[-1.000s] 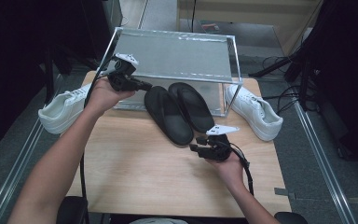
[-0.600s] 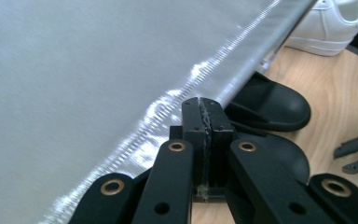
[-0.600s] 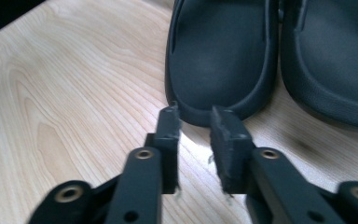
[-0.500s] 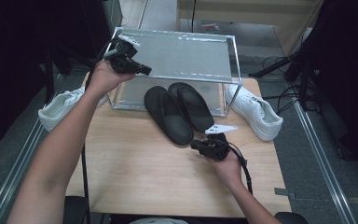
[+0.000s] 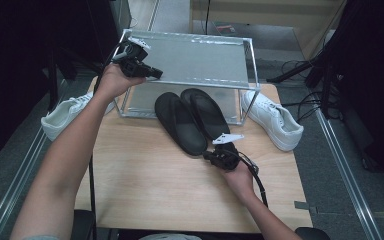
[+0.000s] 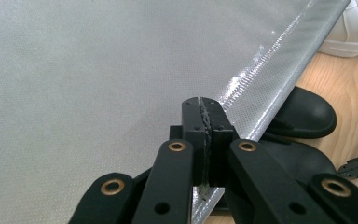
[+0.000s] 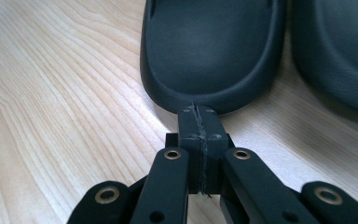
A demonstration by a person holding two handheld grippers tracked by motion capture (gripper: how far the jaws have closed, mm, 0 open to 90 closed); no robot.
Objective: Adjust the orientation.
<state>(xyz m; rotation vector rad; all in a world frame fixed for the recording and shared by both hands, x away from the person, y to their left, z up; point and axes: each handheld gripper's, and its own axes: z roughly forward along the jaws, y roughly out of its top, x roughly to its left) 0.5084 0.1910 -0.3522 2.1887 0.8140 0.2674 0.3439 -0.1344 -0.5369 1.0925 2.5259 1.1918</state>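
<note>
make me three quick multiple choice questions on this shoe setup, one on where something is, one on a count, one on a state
1. Where does the right gripper sit?
A. at the near end of the left black slipper
B. on top of the rack
C. beside a white sneaker

2. How many white sneakers are there?
A. one
B. two
C. four

3. How do the left gripper's fingers stand?
A. wide open
B. closed on a sneaker
C. shut, holding nothing

Answers:
1 A, the right gripper view shows its tip at that slipper's heel edge.
2 B, one sneaker lies left of the metal rack and one sneaker right of it.
3 C, the left gripper view shows the fingers pressed together above the rack's shelf.
</note>
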